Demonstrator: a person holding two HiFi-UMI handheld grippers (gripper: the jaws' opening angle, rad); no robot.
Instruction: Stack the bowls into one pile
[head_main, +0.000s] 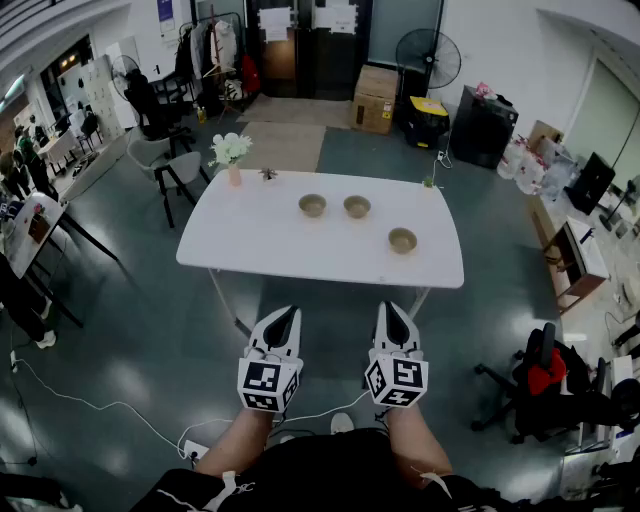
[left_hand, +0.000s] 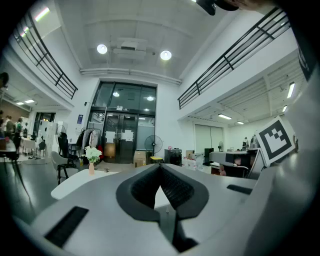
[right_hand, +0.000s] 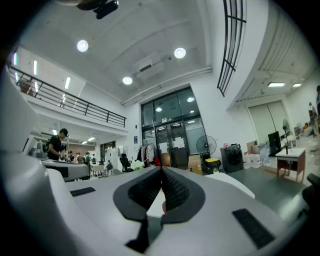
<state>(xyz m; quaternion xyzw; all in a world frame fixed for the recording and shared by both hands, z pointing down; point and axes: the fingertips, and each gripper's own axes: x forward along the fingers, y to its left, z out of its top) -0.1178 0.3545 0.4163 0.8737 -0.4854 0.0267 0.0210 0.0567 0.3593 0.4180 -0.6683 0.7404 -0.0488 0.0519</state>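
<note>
In the head view the three bowls are too small to show their insides — so is the dark speck beside the vase. In the left gripper view the left gripper hides most of the table, bowls included.

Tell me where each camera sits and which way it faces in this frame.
Head view: on the person's head, looking steeply down at the table, three bowls, both forearms, left gripper and right gripper.
Left gripper view: on the left gripper, level along its shut jaws toward the glass doors; the right gripper's marker cube shows at right.
Right gripper view: on the right gripper, level along its shut jaws toward the same doors.
Shared: both gripper views show the standing fan.
</note>
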